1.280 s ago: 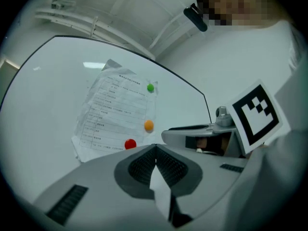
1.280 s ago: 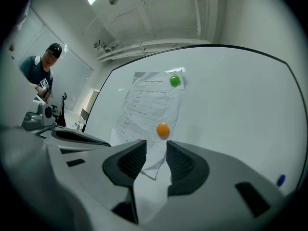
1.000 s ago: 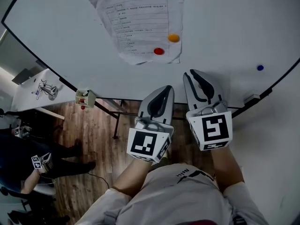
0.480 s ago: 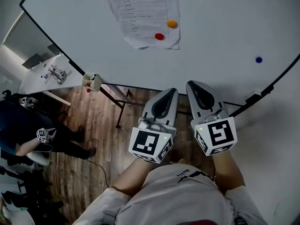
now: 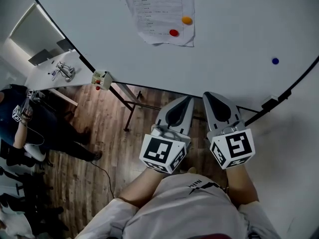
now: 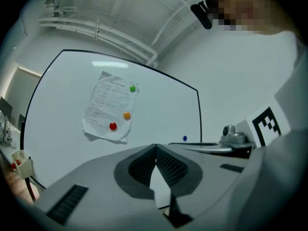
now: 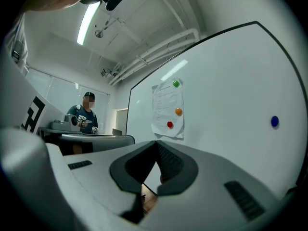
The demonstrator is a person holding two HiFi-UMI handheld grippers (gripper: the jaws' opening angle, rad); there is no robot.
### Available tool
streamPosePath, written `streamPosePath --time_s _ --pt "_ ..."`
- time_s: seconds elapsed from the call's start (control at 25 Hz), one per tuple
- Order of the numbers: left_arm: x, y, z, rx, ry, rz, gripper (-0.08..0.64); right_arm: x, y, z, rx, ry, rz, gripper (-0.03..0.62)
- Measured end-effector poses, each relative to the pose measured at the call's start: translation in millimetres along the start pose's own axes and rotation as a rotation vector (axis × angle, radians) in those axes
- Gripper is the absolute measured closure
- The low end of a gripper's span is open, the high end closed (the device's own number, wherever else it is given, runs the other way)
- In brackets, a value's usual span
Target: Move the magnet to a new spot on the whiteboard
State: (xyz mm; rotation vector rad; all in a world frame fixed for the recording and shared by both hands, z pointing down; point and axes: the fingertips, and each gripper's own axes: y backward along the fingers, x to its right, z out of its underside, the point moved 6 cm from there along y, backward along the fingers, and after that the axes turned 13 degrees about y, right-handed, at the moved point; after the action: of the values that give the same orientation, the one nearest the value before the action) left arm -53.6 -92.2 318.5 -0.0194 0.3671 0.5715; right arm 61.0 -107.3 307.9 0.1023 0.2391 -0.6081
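The whiteboard [image 5: 239, 29] fills the top of the head view. A lone blue magnet [image 5: 275, 60] sits on its right part, also visible in the left gripper view [image 6: 185, 138] and the right gripper view [image 7: 274, 121]. A printed sheet [image 5: 157, 9] hangs on the board under an orange magnet [image 5: 187, 20] and a red magnet [image 5: 173, 33]; a green magnet [image 6: 133, 88] pins its top. My left gripper [image 5: 187, 101] and right gripper [image 5: 208, 96] are side by side below the board's lower edge, both shut and empty, well short of any magnet.
A small holder with markers [image 5: 102, 78] hangs at the board's lower left edge, and a dark clip [image 5: 271, 103] sits on the frame at the right. Stand legs [image 5: 130, 106] cross the wooden floor. A white side table [image 5: 55, 76] and a person [image 5: 20, 128] are at the left.
The right gripper's jaws have come together. Both grippers sit lower in the head view, farther from the sheet, and the board has slid up. The person at the left has shifted.
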Motion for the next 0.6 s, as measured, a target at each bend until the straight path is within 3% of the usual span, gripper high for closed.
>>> streamPosePath --time_s 0.6 --pt "4.1 3.3 -4.5 0.015 -0.011 0.003 0.549 -3.8 5.8 -5.3 0.014 0.006 -0.003 0.578"
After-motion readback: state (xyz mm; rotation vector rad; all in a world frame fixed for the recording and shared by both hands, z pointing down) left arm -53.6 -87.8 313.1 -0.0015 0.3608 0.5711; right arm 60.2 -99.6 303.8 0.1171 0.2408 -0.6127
